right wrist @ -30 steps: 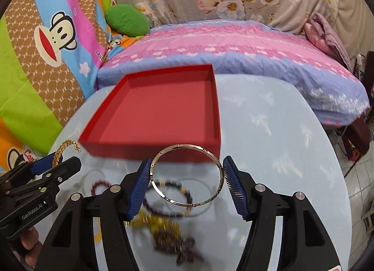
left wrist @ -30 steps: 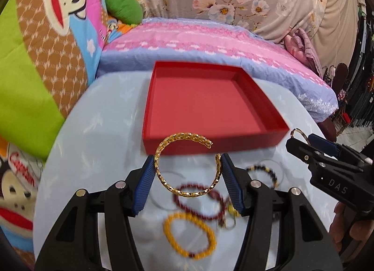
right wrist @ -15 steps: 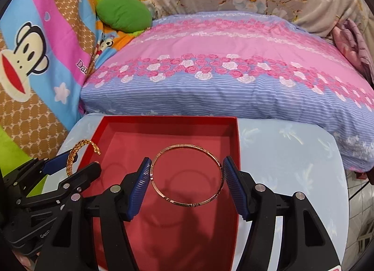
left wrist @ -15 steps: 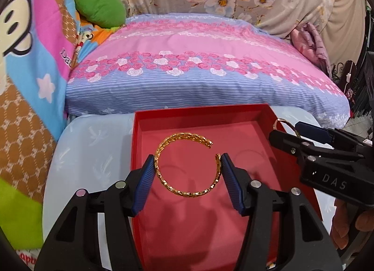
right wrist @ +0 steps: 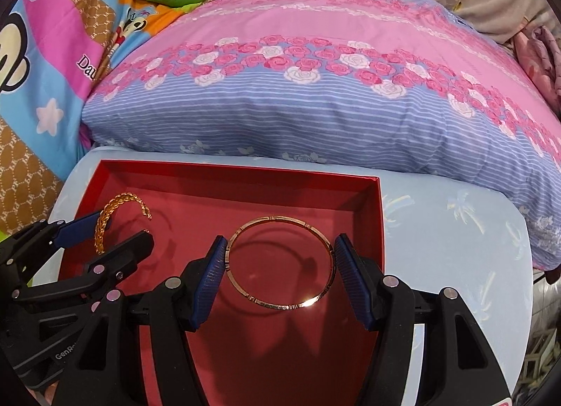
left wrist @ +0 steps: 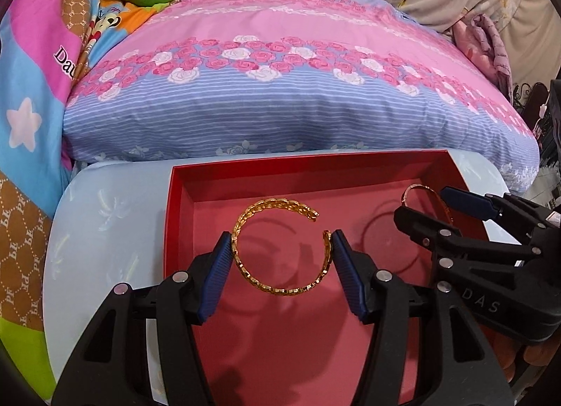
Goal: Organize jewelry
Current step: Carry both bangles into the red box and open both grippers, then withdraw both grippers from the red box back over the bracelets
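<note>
Bedding in pink and blue rose print is seen behind a pale blue table [left wrist: 105, 230], on which a red tray [left wrist: 182, 202] is set. Both grippers are held side by side over the tray's floor, pointing steeply down. An open gold braided cuff [left wrist: 277, 286] is clamped across its width between the fingers [left wrist: 214, 276] of the left gripper [left wrist: 280, 265], its gap turned toward the far right. A thin closed gold bangle [right wrist: 280, 262] is pinched the same way in the right gripper [right wrist: 280, 269], its ring lying roughly flat between the blue pads. Each piece is judged to hang just above the tray floor, since a shadow is cast below it; contact cannot be confirmed. The coming move is judged to turn on that small gap downward: the cuff lies over the tray's left half, the bangle over its right half, well apart, so both can be lowered and let go without one landing on the other
</note>
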Demonstrator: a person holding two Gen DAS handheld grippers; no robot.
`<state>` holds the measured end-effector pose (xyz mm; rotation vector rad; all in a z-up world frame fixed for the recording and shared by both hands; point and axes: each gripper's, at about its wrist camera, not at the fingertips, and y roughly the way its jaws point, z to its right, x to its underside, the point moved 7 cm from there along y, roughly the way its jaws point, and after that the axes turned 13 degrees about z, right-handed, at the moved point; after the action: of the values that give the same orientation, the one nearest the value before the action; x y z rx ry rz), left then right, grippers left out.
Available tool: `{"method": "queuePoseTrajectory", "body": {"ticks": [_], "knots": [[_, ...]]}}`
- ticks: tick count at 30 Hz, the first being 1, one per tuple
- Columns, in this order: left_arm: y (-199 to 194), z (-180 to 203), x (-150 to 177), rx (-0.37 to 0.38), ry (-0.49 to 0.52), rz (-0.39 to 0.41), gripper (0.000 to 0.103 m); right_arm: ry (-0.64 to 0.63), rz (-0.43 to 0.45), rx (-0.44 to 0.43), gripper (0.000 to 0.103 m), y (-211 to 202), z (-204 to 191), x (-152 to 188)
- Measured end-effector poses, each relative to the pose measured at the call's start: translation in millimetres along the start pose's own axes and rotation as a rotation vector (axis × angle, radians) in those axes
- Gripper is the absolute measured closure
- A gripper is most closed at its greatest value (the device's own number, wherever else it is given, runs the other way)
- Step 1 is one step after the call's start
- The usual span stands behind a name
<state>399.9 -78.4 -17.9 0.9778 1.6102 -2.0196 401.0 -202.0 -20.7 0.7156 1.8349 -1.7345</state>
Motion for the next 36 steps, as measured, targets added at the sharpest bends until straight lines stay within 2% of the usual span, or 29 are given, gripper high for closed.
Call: {"method": "queuePoseTrajectory", "body": {"ticks": [7, 11, 20, 27, 31, 36], "knots": [[-2.0, -4.1, -6.1, -0.035, 0.015, 0.028, 0.039, 0.008, 0.013, 0.004, 0.042, -2.9, 1.7, -2.1], [-14.1, -5.2, -9.8, -0.051, 0.02, 0.048, 0.037, 0.006, 0.045, 0.012, 0.037, -17.6, 2.2, -3.1], [-81.5, 6.2, 2.0, -0.037, 0.023, 0.116, 0.034, -0.025, 0.153, -0.002, 0.034, -99.2, -11.3, 9.9], [-149.9, 15.3, 38.6, -0.015, 0.011, 0.155, 0.033, -0.054, 0.223, -0.013, 0.031, -172.6, -28.1, 46.4], [-181.3, 16.4, 69.5, -0.008, -0.009, 0.164, 0.029, -0.074, 0.252, -0.005, 0.028, -207.2, -37.3, 81.7], [-202.6, 15.3, 120.1, -0.013, -0.036, 0.142, 0.028, -0.087, 0.252, 0.011, 0.028, -233.2, -46.1, 136.0]]}}
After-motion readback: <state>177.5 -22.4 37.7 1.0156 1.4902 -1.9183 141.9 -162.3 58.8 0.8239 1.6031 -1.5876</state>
